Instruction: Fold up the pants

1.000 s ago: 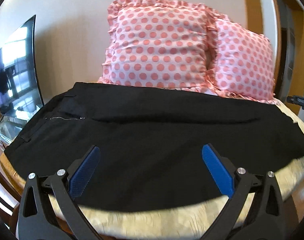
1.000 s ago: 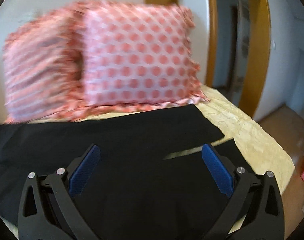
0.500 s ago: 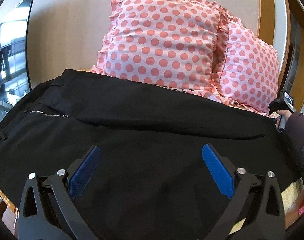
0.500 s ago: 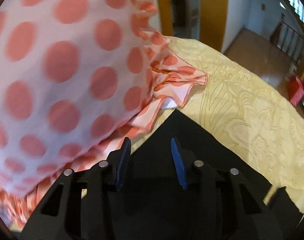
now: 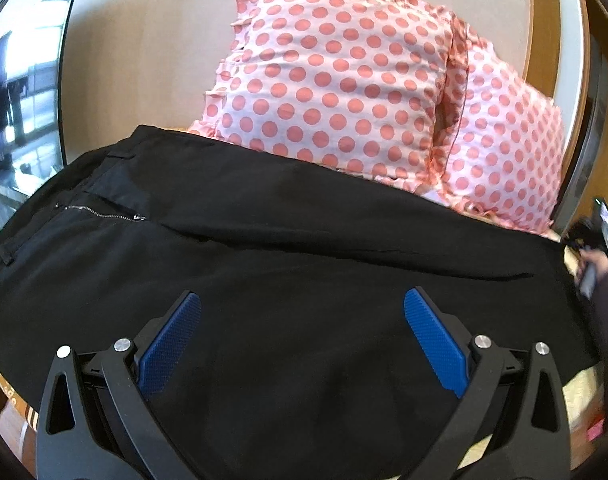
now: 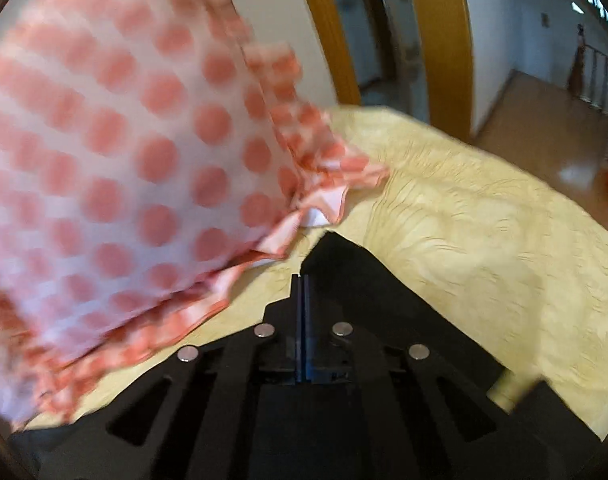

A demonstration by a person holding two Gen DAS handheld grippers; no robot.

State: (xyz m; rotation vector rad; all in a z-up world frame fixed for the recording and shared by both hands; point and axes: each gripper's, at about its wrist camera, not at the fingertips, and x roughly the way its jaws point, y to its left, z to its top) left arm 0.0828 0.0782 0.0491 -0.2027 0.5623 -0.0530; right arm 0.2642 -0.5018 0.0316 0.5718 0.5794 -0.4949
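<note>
Nearest in the left wrist view, the left gripper point(image 5: 301, 312) hangs over the black pants point(image 5: 295, 280) with its jaws spread wide, blue pads point(image 5: 171, 344) apart and holding nothing. The pants lie flat across the bed, waist end at the left where a zipper point(image 5: 99, 211) shows, legs running off to the right. At their far right edge the right gripper point(image 5: 592, 236) is small and blurred. In the right wrist view, the right gripper point(image 6: 304, 292) has its jaws pressed together on the corner of the pants point(image 6: 344, 264), which lies on the yellow bedspread point(image 6: 464, 232). Beyond the pants, two pink polka-dot pillows point(image 5: 336, 80) lean against the wall point(image 5: 143, 40), their frilled edge point(image 6: 324, 196) just beside the gripped corner. Farther right stands a wooden door frame point(image 6: 440, 40)
</note>
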